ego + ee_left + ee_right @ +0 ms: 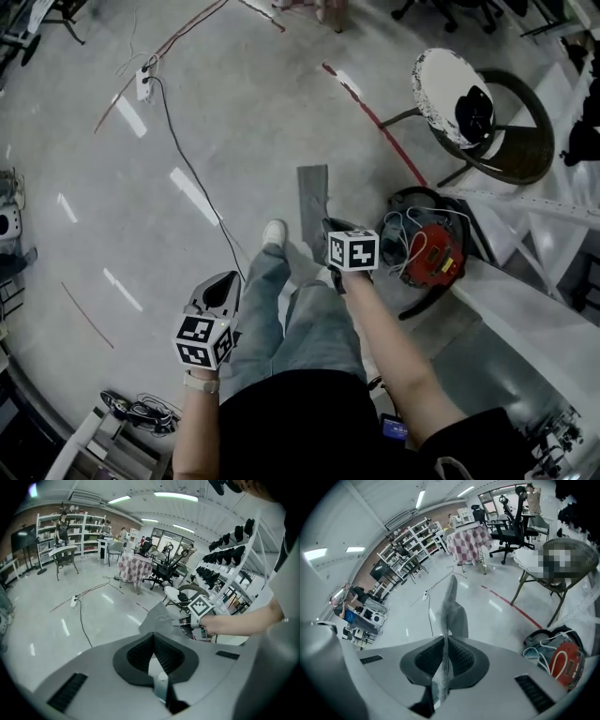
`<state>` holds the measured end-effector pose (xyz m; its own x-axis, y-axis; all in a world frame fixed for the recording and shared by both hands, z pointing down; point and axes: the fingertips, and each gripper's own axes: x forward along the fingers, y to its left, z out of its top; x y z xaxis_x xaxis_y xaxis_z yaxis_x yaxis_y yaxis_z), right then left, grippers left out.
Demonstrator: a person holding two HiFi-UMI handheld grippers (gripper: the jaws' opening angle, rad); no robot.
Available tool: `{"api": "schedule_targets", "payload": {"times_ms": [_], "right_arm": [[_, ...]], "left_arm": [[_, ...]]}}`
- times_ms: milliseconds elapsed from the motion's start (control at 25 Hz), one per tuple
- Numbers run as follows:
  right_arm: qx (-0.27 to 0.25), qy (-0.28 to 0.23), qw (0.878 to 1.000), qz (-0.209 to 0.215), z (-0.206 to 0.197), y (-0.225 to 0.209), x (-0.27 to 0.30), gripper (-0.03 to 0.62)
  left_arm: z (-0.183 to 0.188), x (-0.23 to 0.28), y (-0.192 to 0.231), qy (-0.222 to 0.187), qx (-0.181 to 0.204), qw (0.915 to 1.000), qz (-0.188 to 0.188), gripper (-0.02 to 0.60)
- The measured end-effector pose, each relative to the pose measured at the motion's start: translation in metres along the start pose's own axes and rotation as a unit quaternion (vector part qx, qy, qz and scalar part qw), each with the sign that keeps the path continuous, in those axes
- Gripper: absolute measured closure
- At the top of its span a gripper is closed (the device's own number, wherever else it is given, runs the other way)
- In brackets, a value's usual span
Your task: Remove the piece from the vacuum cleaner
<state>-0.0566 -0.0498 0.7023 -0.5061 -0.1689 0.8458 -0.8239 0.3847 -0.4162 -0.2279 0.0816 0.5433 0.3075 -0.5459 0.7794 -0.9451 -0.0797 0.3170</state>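
A flat grey piece [314,202] hangs in the air over the floor, with my right gripper [330,232] shut on its near edge. The right gripper view shows the grey piece [450,604] edge-on, standing up from between the pads of the right gripper [444,644]. The red and black vacuum cleaner [431,255] lies on the floor just right of that gripper, a white cord looped over it; it also shows as the vacuum cleaner [565,660] at lower right. My left gripper [223,281] is held low at the left, shut and with nothing in it [153,637].
A wicker chair [511,141] with a white cushion stands at the back right. A white rack [539,323] runs along the right side. A power strip [143,84] and its black cable [192,178] lie on the floor at left. The person's legs and white shoe [274,232] are between the grippers.
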Motion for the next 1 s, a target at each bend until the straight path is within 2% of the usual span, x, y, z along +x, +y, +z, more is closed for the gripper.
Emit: {"api": "schedule_targets", "payload": {"times_ms": [120,360,480,600,880,1000], "right_arm": [[-0.035,-0.013,0.999,0.013,0.034,0.016,-0.028,0.548],[-0.096,-0.045,0.994,0.039,0.081,0.066,-0.096,0.548],[-0.109,-0.064,0.991,0.048,0.099,0.092,-0.131,0.548],[-0.12,-0.09,0.987,0.055,0.119,0.112,-0.17,0.548],[-0.147,-0.164,0.973,0.07,0.168,0.148,-0.253,0.548],[-0.163,-0.204,0.962,0.08,0.186,0.166,-0.286,0.548]], "left_arm": [[0.025,0.003,0.004,-0.029,0.013,0.9995,0.006,0.565],[0.075,-0.008,0.002,-0.086,0.021,0.9961,-0.006,0.565],[0.103,-0.024,-0.005,-0.111,0.015,0.9934,-0.024,0.565],[0.134,-0.043,-0.021,-0.14,0.018,0.9888,-0.051,0.565],[0.214,-0.093,-0.044,-0.209,0.08,0.9723,-0.067,0.565],[0.242,-0.113,-0.051,-0.231,0.106,0.9648,-0.066,0.563]]}}
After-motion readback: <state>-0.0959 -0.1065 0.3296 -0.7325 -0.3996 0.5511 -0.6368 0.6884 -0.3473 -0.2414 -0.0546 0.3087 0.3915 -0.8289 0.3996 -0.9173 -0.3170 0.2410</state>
